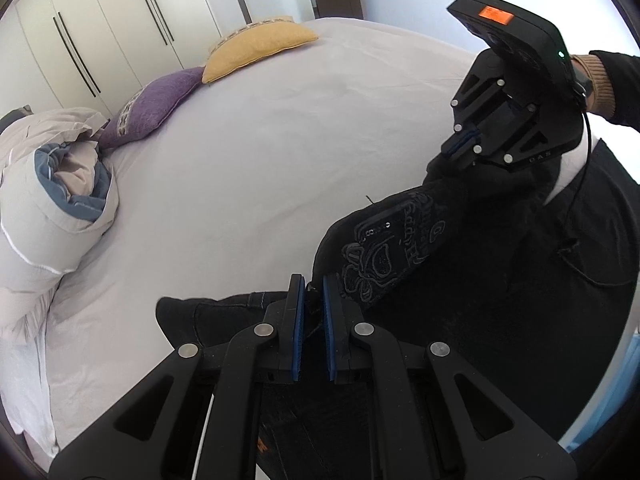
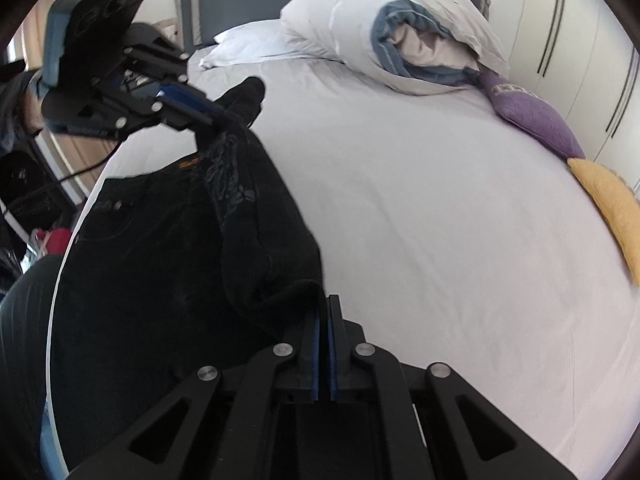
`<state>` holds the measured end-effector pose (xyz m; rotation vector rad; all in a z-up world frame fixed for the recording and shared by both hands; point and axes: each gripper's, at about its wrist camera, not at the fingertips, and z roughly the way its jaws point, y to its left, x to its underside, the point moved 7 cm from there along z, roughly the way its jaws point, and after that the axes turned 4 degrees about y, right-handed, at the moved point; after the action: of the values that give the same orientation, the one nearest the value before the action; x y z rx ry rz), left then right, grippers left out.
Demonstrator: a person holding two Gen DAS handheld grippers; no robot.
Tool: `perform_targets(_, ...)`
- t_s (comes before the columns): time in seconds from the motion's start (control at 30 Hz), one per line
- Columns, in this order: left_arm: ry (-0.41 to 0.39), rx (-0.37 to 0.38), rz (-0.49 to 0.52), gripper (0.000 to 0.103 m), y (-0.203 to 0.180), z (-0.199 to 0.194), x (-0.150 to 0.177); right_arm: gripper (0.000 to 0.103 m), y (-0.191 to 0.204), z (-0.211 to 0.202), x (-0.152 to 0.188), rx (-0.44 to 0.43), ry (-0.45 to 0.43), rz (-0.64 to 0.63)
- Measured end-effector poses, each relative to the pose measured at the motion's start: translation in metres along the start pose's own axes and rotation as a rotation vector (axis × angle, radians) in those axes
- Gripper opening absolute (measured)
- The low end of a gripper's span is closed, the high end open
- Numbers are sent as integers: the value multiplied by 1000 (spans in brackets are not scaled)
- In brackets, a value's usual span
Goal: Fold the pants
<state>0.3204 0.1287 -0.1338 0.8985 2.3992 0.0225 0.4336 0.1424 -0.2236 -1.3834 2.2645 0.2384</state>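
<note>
On the far left of the left wrist view a rolled duvet [image 1: 60, 200] sits at the head of the bed [image 1: 260, 152], with a purple cushion [image 1: 156, 104] and a yellow cushion [image 1: 256, 50] lined along the far side. Moving right, the left tongs [image 1: 313, 300] are closed to a narrow gap with an edge of the black pants [image 1: 440, 280] pinched between the blue pads. The pants lie along the near right edge of the bed, part flat on the sheet and part lifted, an embroidered panel facing up. Further right, the right tongs [image 1: 464, 146] are closed on another part of the same raised edge, so the cloth hangs in a slack fold between the two grips.

In the right wrist view the right tongs [image 2: 325, 312] show their pads nearly together with dark fabric caught at the tips; the left tongs [image 2: 188, 106] appear at far left, holding the cloth up.

Judging the risks: both grips look shallow, so a quick pull could slip the fabric out of one pair and drop the fold askew. The slack between the grips could let the layer bunch or land crooked if the two tongs travel unevenly. The pants also lie close to the bed's near edge, so dragging them that way could let them slide off.
</note>
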Motion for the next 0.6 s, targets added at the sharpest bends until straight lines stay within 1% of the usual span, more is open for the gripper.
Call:
perform_targets(0.13,27,11,2,8,-20,-12,36,4,44,-13,15,28,23,-90)
perform_targets(0.23,47,2,-16,8,-31,-17,62,4,78,-22,29,55,48,-165)
perform_targets(0.3,66,-7,-25,8,-38,-19,83,4,101,-23,40,93,79,-243)
perform_targets(0.37,89,-3,-11,7,-50,-22,102,4,126,-23,54,131,111,-323)
perform_targets(0.43,117,-12,24,7,-65,-22,119,4,148,-21,64,161,130,-398)
perform_targets(0.5,138,-15,47,7,-78,-22,132,4,170,-17,76,217,158,-507)
perform_targets(0.6,166,-22,80,7,-95,-23,154,4,193,-16,90,225,177,-584)
